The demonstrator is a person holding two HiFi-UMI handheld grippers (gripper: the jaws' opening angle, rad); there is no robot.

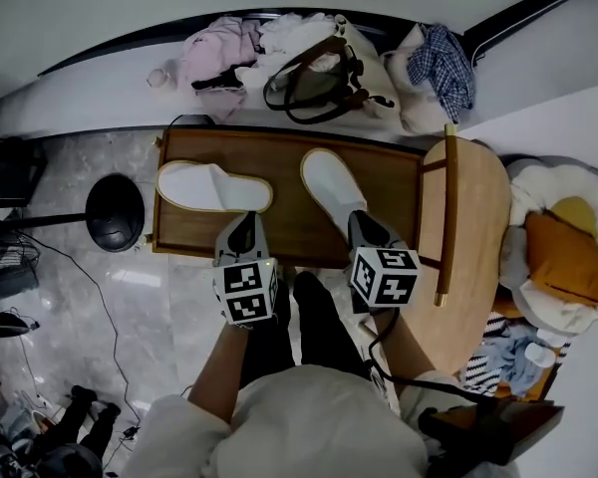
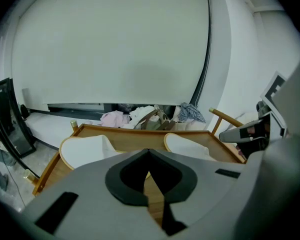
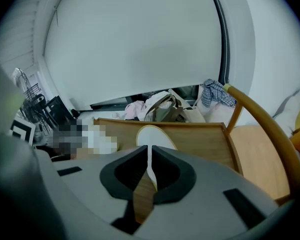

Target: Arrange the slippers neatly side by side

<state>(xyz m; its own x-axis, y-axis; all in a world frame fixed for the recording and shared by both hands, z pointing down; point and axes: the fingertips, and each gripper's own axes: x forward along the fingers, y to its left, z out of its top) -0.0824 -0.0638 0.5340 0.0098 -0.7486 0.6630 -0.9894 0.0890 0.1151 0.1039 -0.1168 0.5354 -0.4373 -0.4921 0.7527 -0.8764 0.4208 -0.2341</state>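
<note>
right gripper (image 3: 149,151) — jaws pinching slipper (image 3: 154,135)

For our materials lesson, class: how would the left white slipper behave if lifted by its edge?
Probably floppy: the left slipper looks thin and cloth-like, so it may sag. That thin build suggests it is light. Lying flat on the wooden tray, it should slide rather than roll or tip.

Overhead and low views sharing tray (image 1: 294,222)

Heel of right slipper (image 1: 330,188) — seemingly hidden beneath right gripper (image 1: 361,223).
</note>
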